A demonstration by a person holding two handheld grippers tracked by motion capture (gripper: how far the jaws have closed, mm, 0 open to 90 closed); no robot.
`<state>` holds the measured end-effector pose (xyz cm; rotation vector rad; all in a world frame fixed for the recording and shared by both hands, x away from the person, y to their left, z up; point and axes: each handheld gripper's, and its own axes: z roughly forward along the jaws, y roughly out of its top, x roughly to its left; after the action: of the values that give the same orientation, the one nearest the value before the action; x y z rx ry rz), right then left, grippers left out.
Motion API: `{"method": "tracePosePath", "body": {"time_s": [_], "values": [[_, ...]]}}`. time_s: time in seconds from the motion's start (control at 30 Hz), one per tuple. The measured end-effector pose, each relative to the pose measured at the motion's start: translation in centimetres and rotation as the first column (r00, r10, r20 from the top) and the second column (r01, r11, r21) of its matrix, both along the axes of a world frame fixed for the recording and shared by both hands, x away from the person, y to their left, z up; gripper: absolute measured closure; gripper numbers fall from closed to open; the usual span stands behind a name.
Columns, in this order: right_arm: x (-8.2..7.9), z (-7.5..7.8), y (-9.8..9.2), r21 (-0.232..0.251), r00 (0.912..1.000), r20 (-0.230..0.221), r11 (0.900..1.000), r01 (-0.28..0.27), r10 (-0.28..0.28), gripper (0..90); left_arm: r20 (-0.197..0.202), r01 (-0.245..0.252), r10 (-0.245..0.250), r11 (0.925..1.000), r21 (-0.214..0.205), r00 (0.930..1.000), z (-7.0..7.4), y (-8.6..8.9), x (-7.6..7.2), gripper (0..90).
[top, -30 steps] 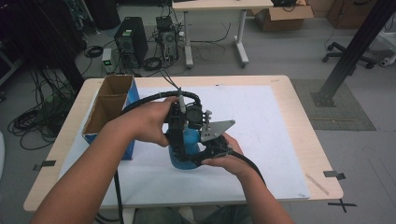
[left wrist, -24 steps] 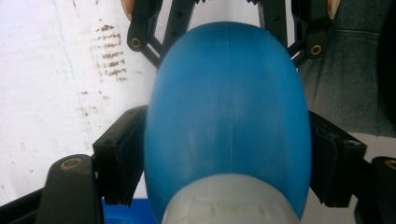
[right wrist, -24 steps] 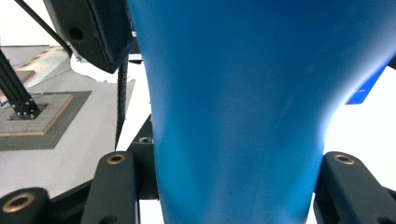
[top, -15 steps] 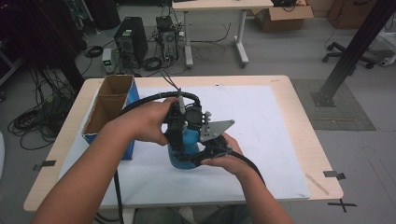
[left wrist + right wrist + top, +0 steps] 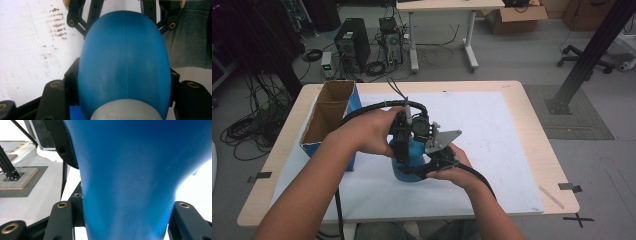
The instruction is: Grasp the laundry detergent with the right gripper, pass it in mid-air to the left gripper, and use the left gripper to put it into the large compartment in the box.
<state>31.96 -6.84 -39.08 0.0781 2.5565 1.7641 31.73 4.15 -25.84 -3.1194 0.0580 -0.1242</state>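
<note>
Gripping the blue bottle (image 5: pixel 412 161) from 2 sides, you had your left hand-held gripper (image 5: pixel 401 150) clamped on its body and your right hand-held gripper (image 5: pixel 432 162) around its neck, over the worktop (image 5: pixel 492 125). Judging by that, unscrewing or handing over needed 1 grip steady.

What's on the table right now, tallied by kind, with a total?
Blue plastic bottle with a pale cap, held between both grippers: 1
Open brown cardboard box with blue sides: 1
White sheet covering the tabletop: 1
Hand-held black two-jaw grippers: 2, left and right
Total: 5
</note>
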Motion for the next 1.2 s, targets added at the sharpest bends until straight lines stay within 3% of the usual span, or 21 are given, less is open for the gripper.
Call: {"method": "tracePosePath", "body": {"time_s": [0.17,0.3,0.37,0.6,0.73,1.0,1.2], "values": [[0.0,0.1,-0.2,0.004,0.9999,0.009,0.9999,0.01,-0.01,45.1,0.003,-0.009,0.009,0.9997,-0.022,1.0,0.2,0.0,0.0,39.3],[0.1,0.1,-0.3,0.012,0.9999,-0.003,0.9999,0.012,-0.012,42.1,0.005,-0.008,0.008,0.9999,-0.014,1.0,0.2,-0.2,0.0,39.2],[0.2,0.1,-0.4,0.011,0.999,-0.029,0.9993,0.034,-0.034,29.0,0.009,-0.008,0.008,1.0,-0.005,0.9999,0.2,-0.2,0.0,39.2],[0.5,0.1,-1.5,-0.001,0.9951,-0.039,0.9959,0.09,-0.09,11.6,0.006,-0.029,0.029,0.9996,0.003,0.9996,0.2,0.1,0.4,39.2],[0.6,0.1,-1.9,-0.016,0.9942,-0.048,0.9953,0.096,-0.097,4.8,-0.002,-0.04,0.04,0.9992,-0.001,0.9992,0.5,0.2,0.5,39.1],[0.8,1.2,-2.9,-0.06,0.9967,-0.044,0.996,0.066,-0.069,0.5,-0.012,-0.074,0.074,0.9973,-0.004,0.9972,1.4,0.7,0.9,39.0],[1.3,2.7,-4.6,-0.138,0.9956,-0.007,0.9862,0.092,-0.094,0.6,-0.028,-0.139,0.139,0.9903,-0.006,0.9899,2.3,1.4,1.5,39.0]]}}
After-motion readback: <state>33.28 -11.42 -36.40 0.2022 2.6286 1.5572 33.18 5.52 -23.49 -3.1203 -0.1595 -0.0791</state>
